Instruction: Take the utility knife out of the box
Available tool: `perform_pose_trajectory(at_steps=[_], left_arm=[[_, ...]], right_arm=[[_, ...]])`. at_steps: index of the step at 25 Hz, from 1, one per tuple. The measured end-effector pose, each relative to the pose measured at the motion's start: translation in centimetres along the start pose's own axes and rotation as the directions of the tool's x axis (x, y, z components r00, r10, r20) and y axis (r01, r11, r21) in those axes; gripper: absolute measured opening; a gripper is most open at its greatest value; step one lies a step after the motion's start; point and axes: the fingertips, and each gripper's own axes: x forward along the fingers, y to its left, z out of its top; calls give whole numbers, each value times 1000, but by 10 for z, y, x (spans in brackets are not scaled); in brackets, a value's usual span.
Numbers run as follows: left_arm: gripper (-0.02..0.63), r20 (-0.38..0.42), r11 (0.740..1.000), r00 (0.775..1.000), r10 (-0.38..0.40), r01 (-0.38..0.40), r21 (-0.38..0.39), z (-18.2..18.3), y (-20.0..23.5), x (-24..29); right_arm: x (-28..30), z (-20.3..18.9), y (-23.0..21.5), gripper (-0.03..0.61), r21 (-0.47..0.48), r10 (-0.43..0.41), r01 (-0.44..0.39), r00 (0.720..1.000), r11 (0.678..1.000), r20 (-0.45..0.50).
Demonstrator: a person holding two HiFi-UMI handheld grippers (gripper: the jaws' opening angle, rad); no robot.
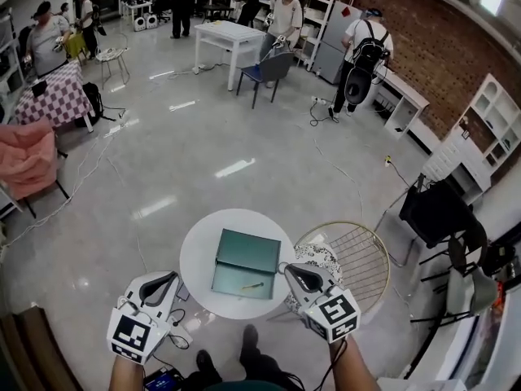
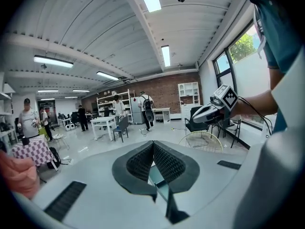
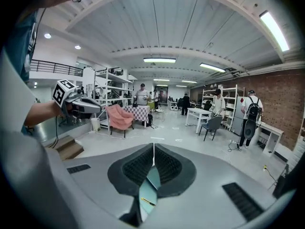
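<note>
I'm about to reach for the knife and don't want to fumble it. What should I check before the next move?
1. Box open: ok. The green box lies open on the round white table.
2. Knife reachable: ok. The yellow utility knife lies uncovered inside the box.
3. Right gripper ready to grasp: not ok. Its jaws are together and empty, and need opening.
4. Left gripper out of the way: ok. It is by the table's left edge, jaws together, empty.
5. Blade retracted: cannot tell, the knife shows too small.
</note>
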Motion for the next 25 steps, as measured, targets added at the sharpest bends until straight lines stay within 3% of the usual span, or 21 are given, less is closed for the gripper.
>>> perform_pose_trajectory(at_steps=[12,25], left_arm=[[18,-94,997,994,53,-58,-56,-49,20,21],[18,-154,986,984,93,-112,-121,-95,42,41]], right_arm=[[86,-55,-13,38,-17,146,-149,983,989,-109],[161,-130,-1,40,-34,302,-322,914,946,-270]])
